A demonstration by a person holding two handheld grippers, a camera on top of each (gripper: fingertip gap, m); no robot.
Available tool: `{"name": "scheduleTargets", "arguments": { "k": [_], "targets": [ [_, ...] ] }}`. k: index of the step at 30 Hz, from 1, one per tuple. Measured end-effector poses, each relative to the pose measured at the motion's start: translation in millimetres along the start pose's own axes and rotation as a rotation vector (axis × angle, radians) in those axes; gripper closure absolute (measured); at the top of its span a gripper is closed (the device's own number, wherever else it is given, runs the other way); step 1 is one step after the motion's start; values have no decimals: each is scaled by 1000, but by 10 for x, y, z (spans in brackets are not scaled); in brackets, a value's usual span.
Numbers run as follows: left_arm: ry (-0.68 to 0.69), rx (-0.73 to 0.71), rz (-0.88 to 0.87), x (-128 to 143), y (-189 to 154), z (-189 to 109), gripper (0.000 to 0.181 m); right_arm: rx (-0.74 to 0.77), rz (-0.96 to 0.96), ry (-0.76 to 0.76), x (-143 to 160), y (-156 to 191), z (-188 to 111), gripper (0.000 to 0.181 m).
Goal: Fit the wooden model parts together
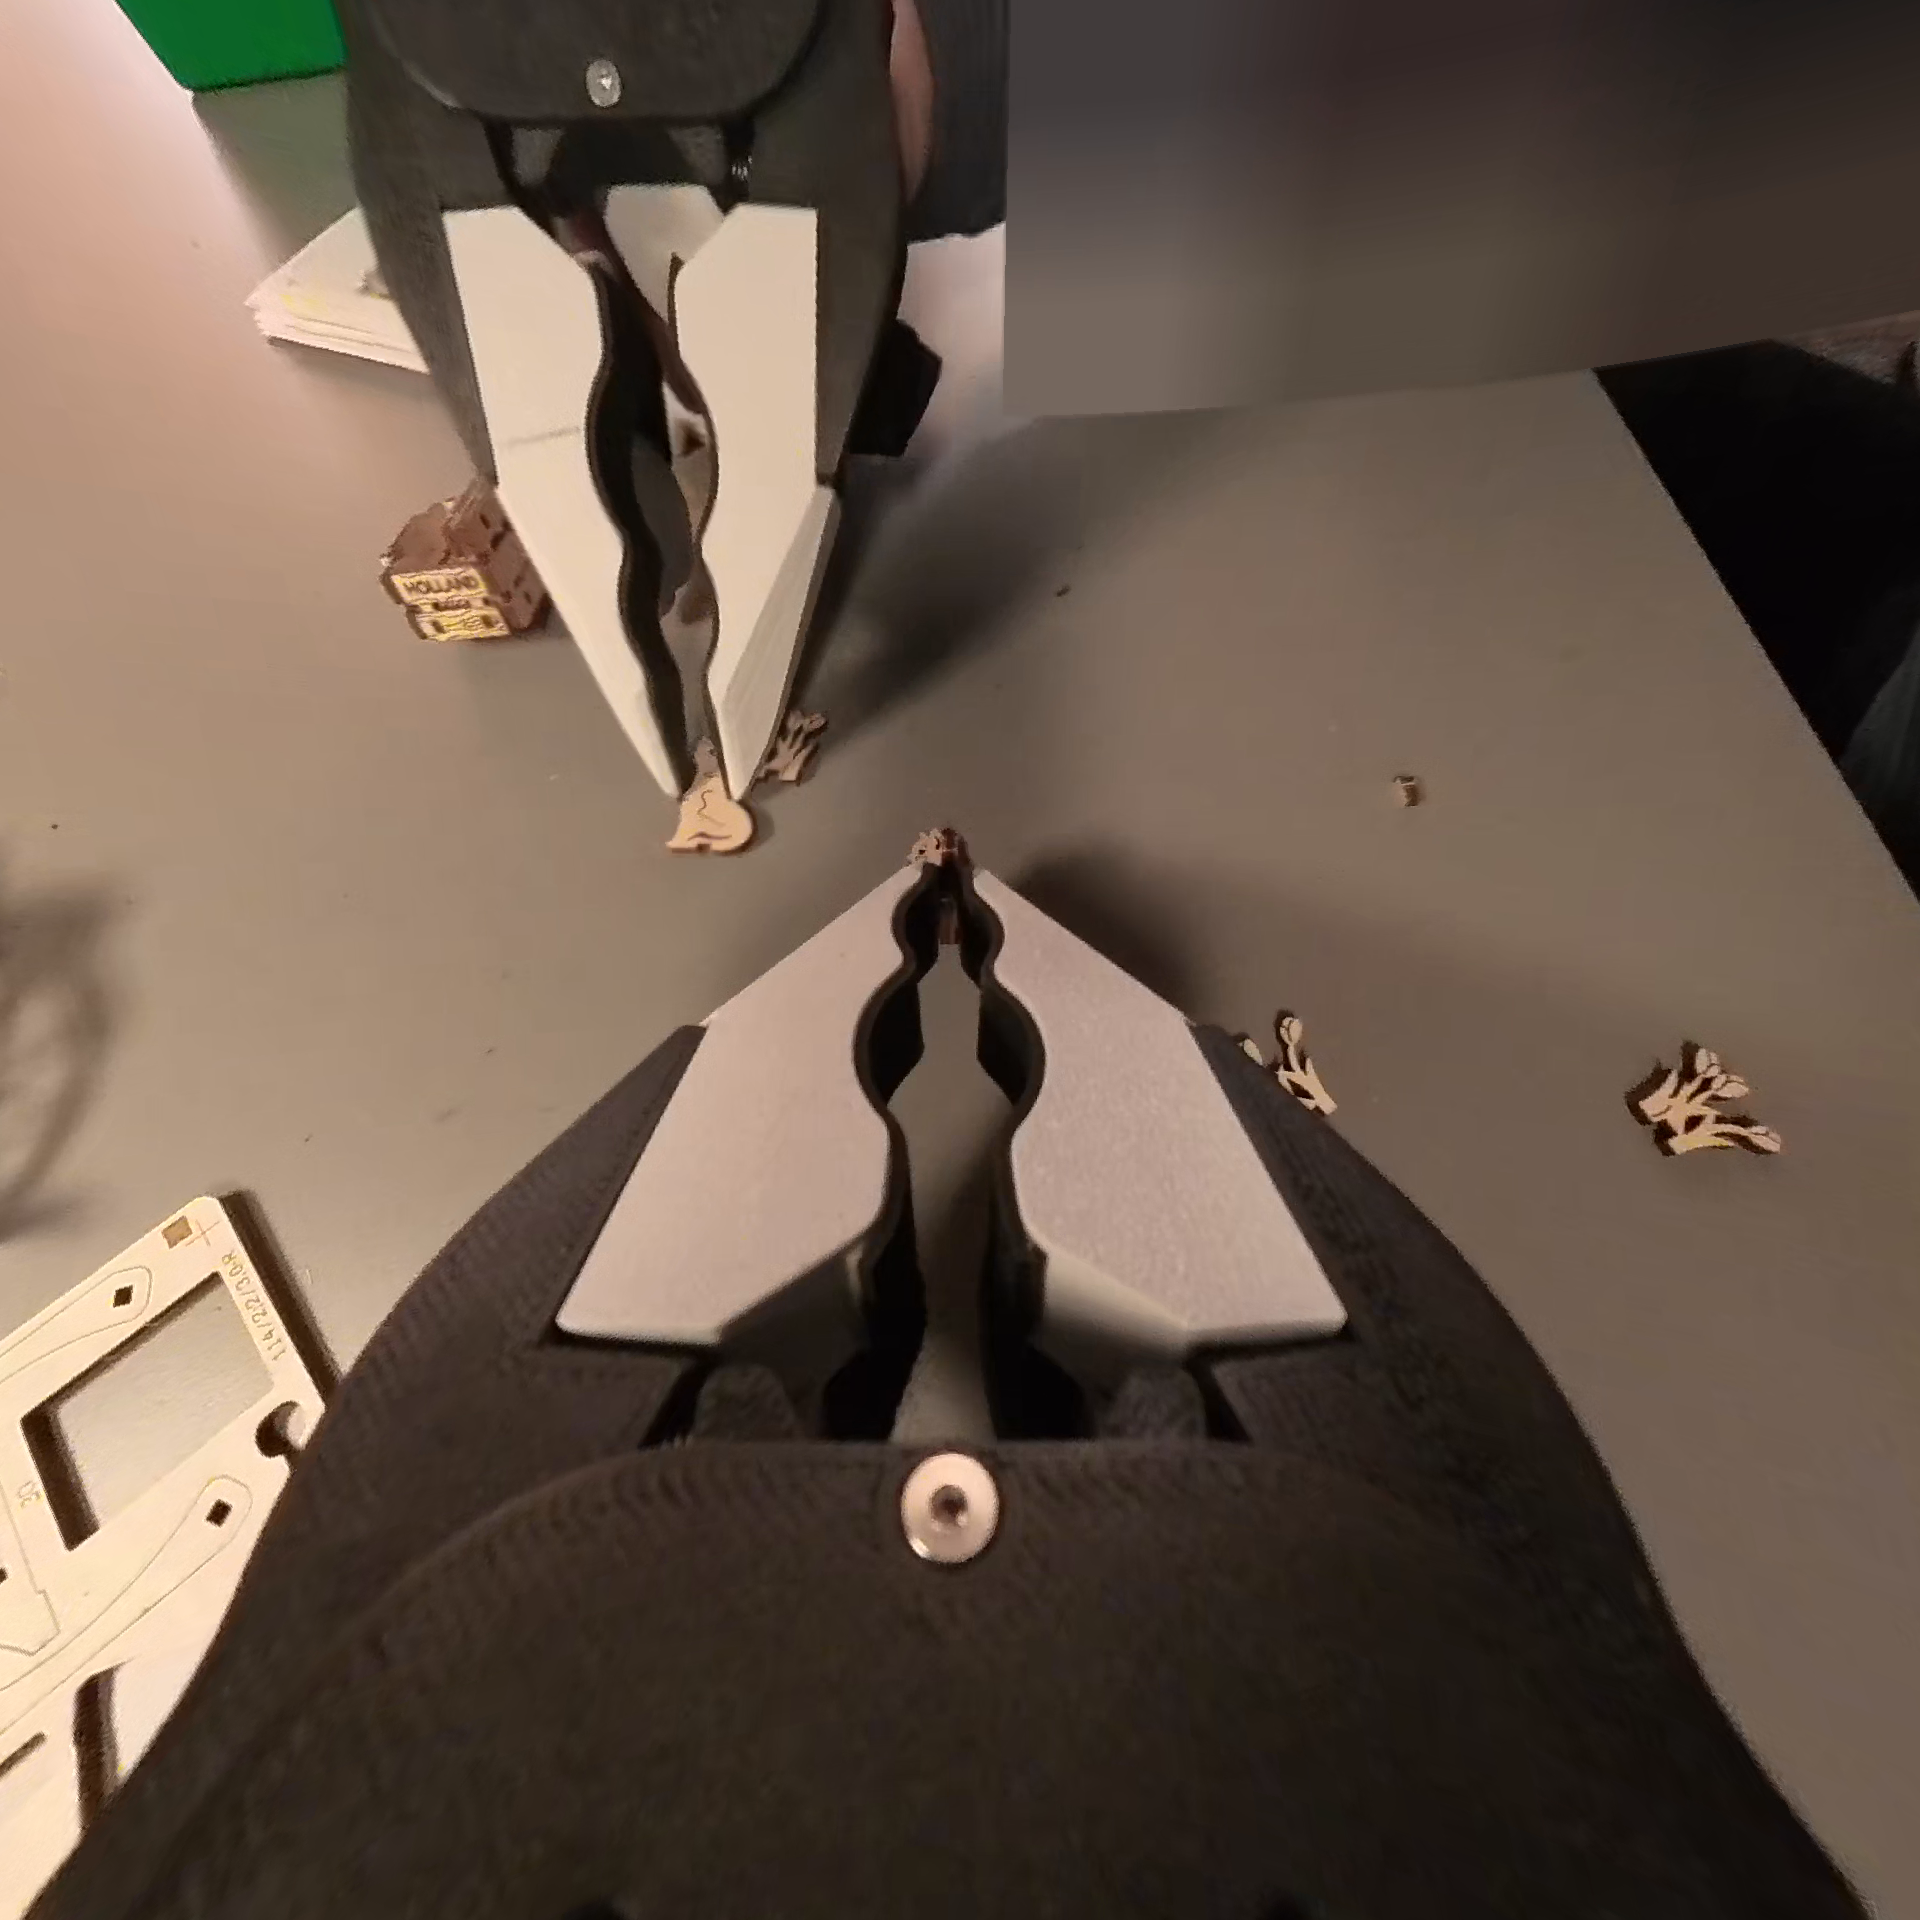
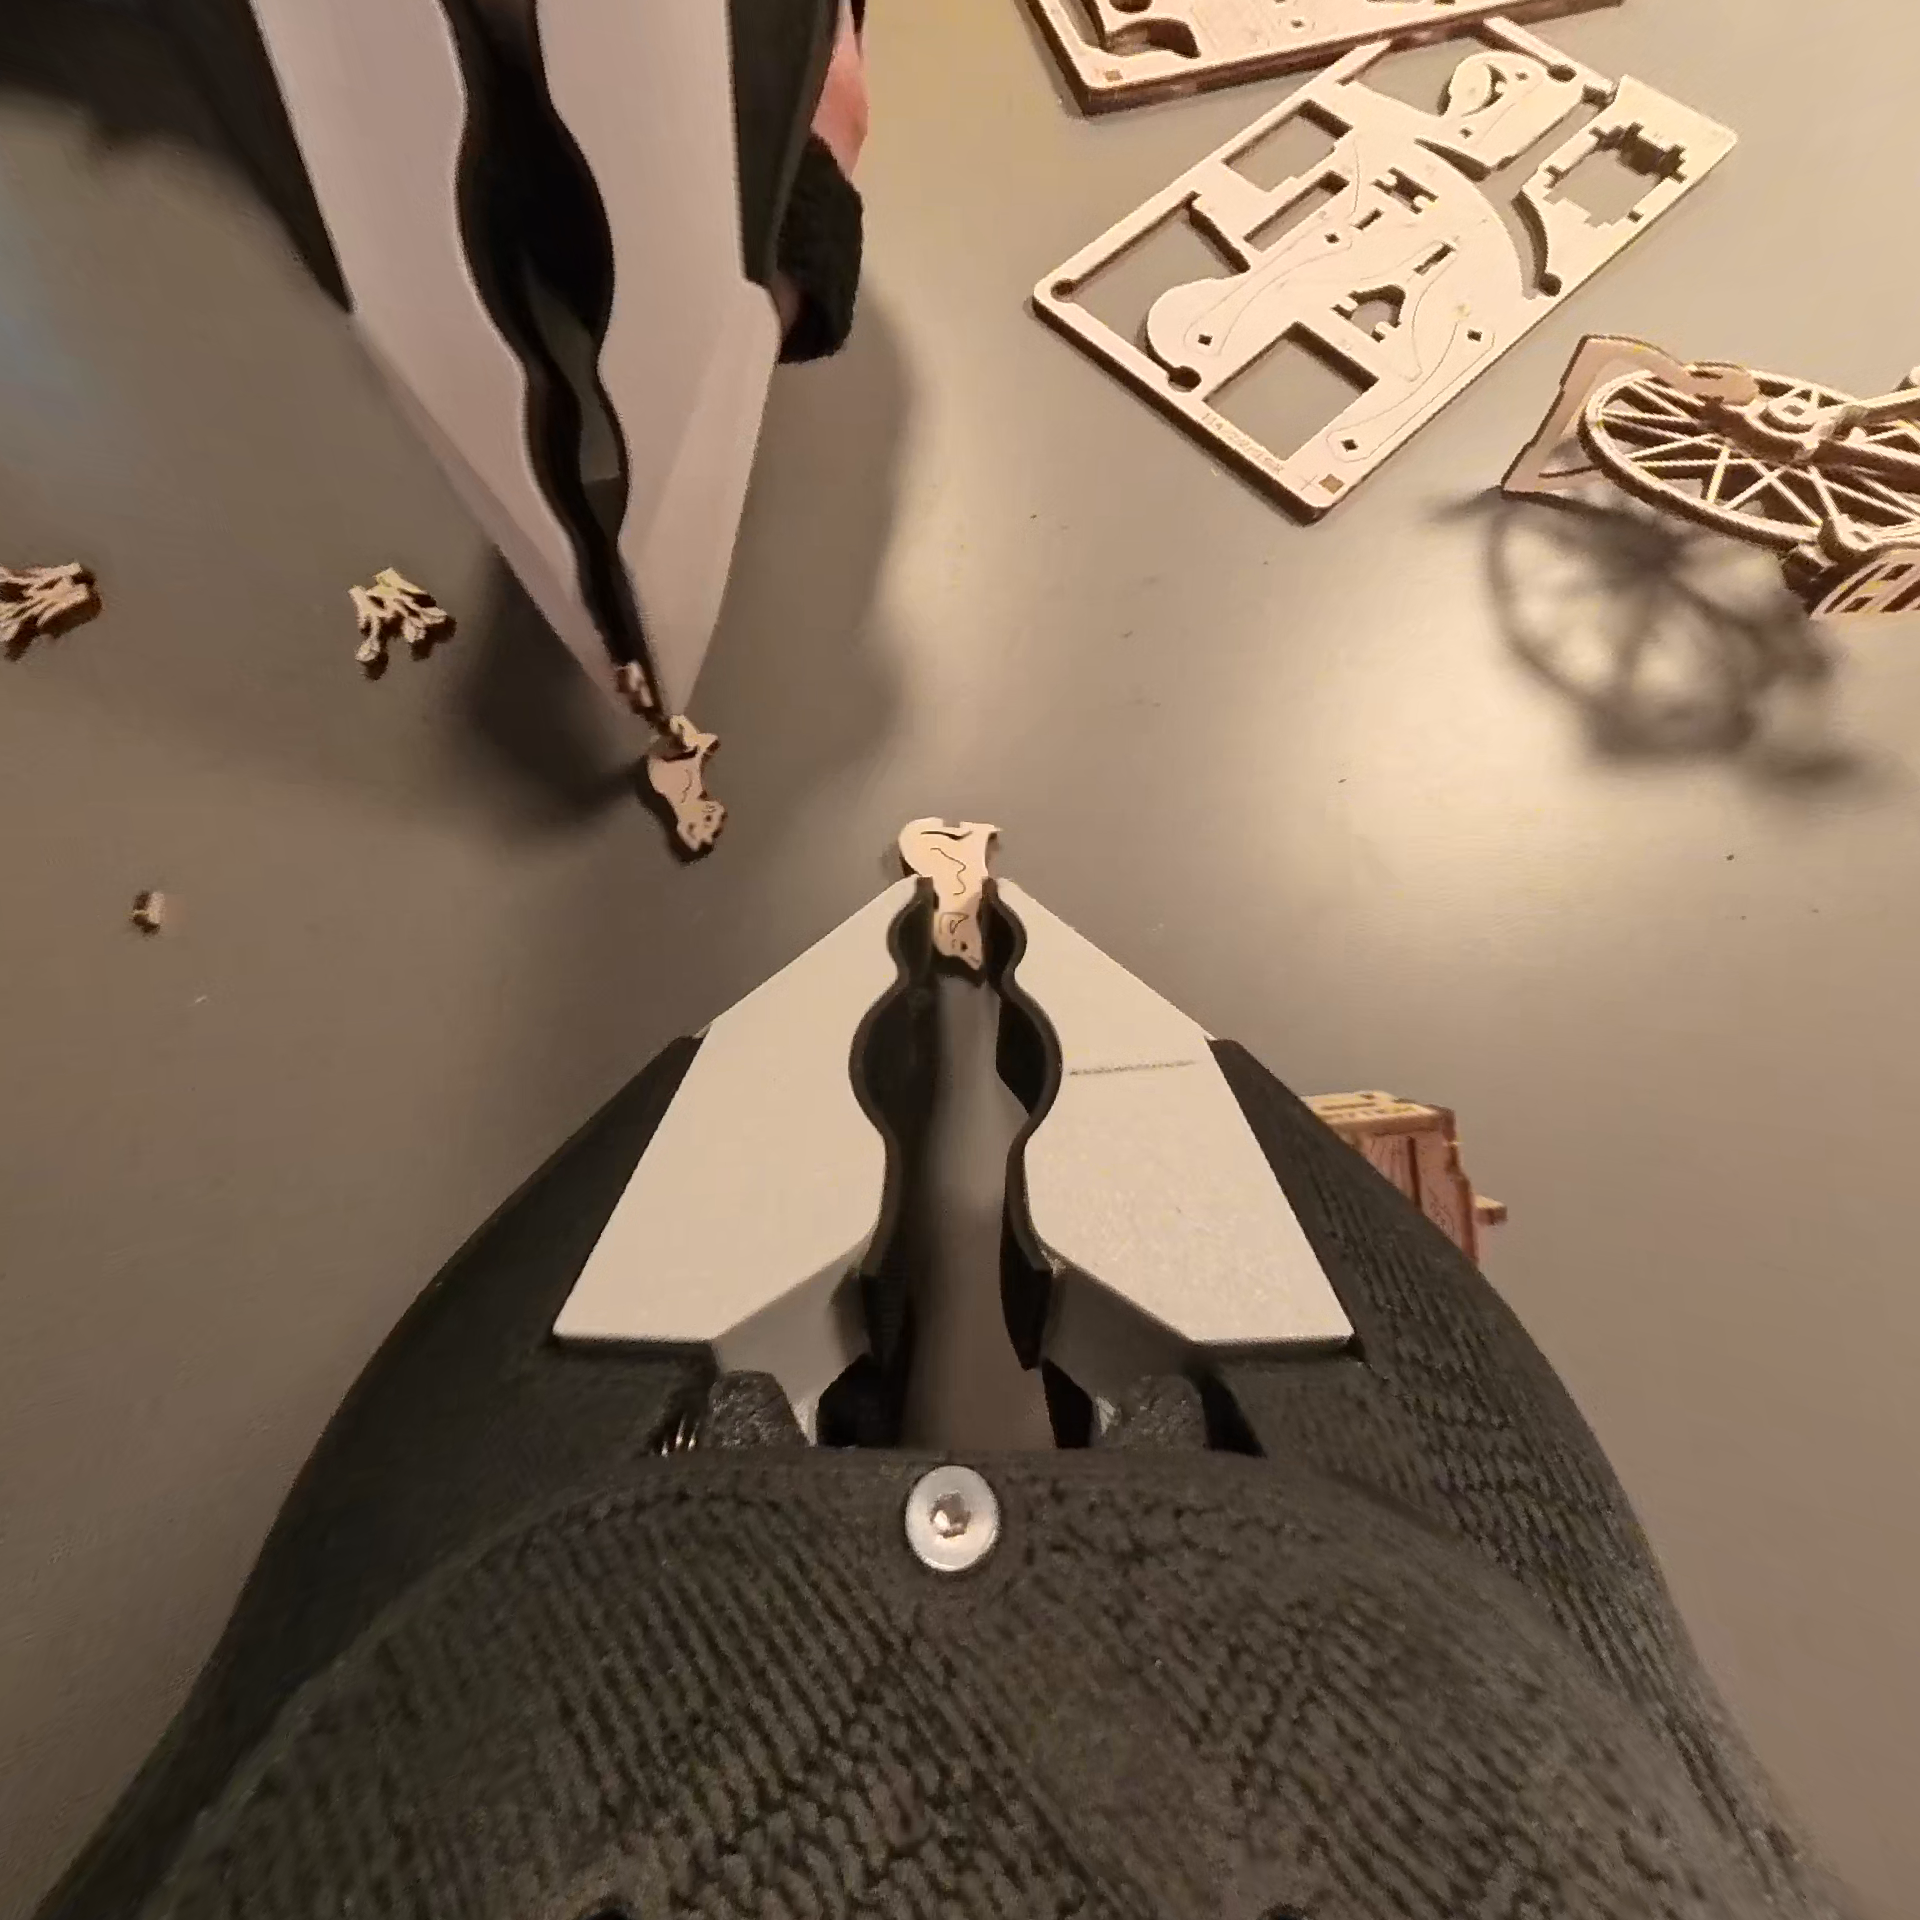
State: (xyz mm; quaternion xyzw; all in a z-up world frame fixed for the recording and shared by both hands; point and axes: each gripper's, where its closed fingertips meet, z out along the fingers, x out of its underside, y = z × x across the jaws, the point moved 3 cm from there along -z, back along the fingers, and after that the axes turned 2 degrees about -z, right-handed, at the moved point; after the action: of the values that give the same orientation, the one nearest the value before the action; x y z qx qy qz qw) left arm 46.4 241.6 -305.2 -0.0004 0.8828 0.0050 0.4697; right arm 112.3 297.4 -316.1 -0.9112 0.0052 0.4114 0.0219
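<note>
With each gripper's jaws clamped on a small wooden piece, left gripper (image 1: 943,883) holding one figure (image 2: 681,779) and right gripper (image 2: 954,904) the other cutout (image 2: 951,868) (both thin), they should align slots squarely before pressing.

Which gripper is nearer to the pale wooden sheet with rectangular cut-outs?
Left. The left gripper has the pale wooden sheet beside its body at the lower left; the right gripper sees that sheet far ahead across the grey table.
</note>
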Motion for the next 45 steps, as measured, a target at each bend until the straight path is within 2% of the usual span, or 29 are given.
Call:
{"name": "scheduleTargets", "arguments": {
  "k": [7, 10, 15, 18, 23, 29, 31, 35, 40, 45],
  "targets": [
    [0, 6, -12, 0, 4, 1, 180, -68, 22, -104, -41, 351, -113, 176],
    [0, 13, -22, -1, 9, 2, 180, -42, 35, -82, 2, 382, -112, 176],
    [0, 14, -23, -1, 7, 2, 180, -142, 15, -82, -28, 548, -117, 176],
    [0, 13, -19, 0, 5, 3, 180, -134, -35, -30, 31, 602, -94, 175],
    [0, 14, -20, 0, 4, 1, 180, -169, -16, -89, -24, 670, -114, 160],
    [0, 14, -18, -1, 4, 0, 180, -145, 3, -33, -7, 694, -42, 150],
    [0, 14, -17, -1, 4, 0, 180, -111, 10, -19, -5, 688, -43, 153],
    [1, 13, -14, 0, 1, -1, 180, -30, -17, 0, 14, 662, -48, 171],
    [2, 28, -19, 0, -6, -2, 180, -72, 8, -35, -5, 665, -39, 173],
    [2, 39, -35, 1, 0, -3, 180, -46, -13, -121, -108, 605, -85, 173]
  ]
}}
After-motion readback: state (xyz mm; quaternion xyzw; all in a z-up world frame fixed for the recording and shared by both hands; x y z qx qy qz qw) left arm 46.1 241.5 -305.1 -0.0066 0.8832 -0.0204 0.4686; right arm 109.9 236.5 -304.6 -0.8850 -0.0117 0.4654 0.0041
